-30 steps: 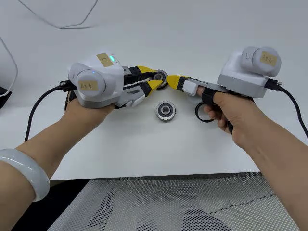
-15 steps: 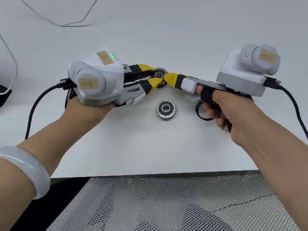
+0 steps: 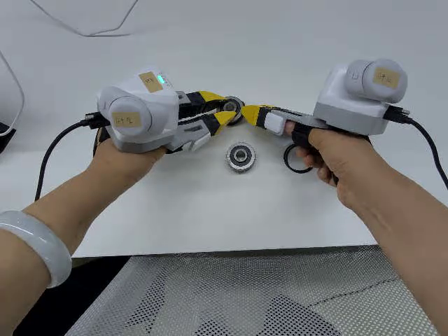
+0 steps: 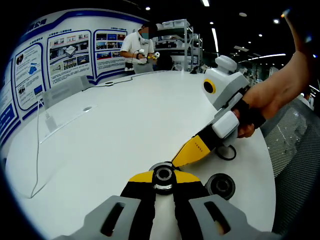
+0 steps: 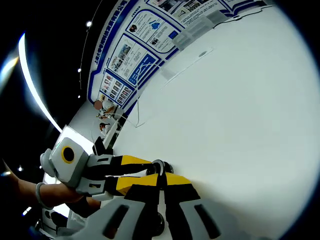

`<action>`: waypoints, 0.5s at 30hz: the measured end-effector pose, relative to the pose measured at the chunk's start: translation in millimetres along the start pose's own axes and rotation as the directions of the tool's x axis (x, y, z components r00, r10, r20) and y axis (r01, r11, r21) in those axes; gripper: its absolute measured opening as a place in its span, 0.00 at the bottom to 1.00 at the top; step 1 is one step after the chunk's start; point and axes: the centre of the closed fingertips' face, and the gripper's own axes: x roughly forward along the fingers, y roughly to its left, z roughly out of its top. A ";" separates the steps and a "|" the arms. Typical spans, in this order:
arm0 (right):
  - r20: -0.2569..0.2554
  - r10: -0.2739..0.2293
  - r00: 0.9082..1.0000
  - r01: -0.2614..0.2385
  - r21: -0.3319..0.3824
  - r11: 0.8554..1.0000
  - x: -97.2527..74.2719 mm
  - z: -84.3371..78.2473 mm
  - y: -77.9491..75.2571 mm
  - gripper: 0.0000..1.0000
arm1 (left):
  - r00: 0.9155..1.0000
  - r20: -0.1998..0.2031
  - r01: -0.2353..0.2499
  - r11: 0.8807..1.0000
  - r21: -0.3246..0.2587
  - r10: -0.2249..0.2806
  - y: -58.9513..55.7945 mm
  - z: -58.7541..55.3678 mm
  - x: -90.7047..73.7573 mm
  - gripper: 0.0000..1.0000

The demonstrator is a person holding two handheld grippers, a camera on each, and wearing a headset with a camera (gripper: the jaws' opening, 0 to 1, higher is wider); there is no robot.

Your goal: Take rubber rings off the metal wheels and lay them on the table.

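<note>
Logged left gripper (image 3: 225,114) with fingers pinching a wheel (image 3: 234,110); in the left gripper view, saw the wheel's hub facing out between the yellow tips. Noted right gripper (image 3: 247,114) pointing in from the opposite side, tips against that wheel's rim. Saw its fingers pressed almost together with a thin slit between them; cannot tell whether any rubber is nipped there. Found a second wheel (image 3: 241,157) lying flat on the white table (image 3: 280,63), just nearer the body than the meeting tips, touched by neither gripper. Spotted one black ring (image 3: 286,161) lying loose on the table, right of the second wheel, partly hidden behind the right hand (image 3: 329,157). Marked black cables (image 3: 59,150) running from the rear of both grippers and a pale bracelet (image 3: 38,245) on the left wrist. Made out a person (image 4: 137,47) standing past the table's far edge in the left gripper view.
</note>
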 end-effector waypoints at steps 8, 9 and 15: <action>0.011 -0.015 1.000 0.015 -0.015 1.000 -1.0 2.3 0.9 0.02 | 1.000 -0.001 0.001 1.000 0.001 -0.001 -0.7 0.6 0.1 0.13; 0.011 -0.016 1.000 0.016 -0.020 1.000 -1.0 2.6 0.7 0.02 | 1.000 -0.001 0.001 1.000 0.000 -0.001 -0.6 0.5 0.2 0.13; 0.016 -0.014 1.000 0.014 -0.035 0.999 -1.3 2.8 3.1 0.01 | 1.000 -0.001 0.001 1.000 -0.002 -0.001 -0.1 -0.3 0.3 0.13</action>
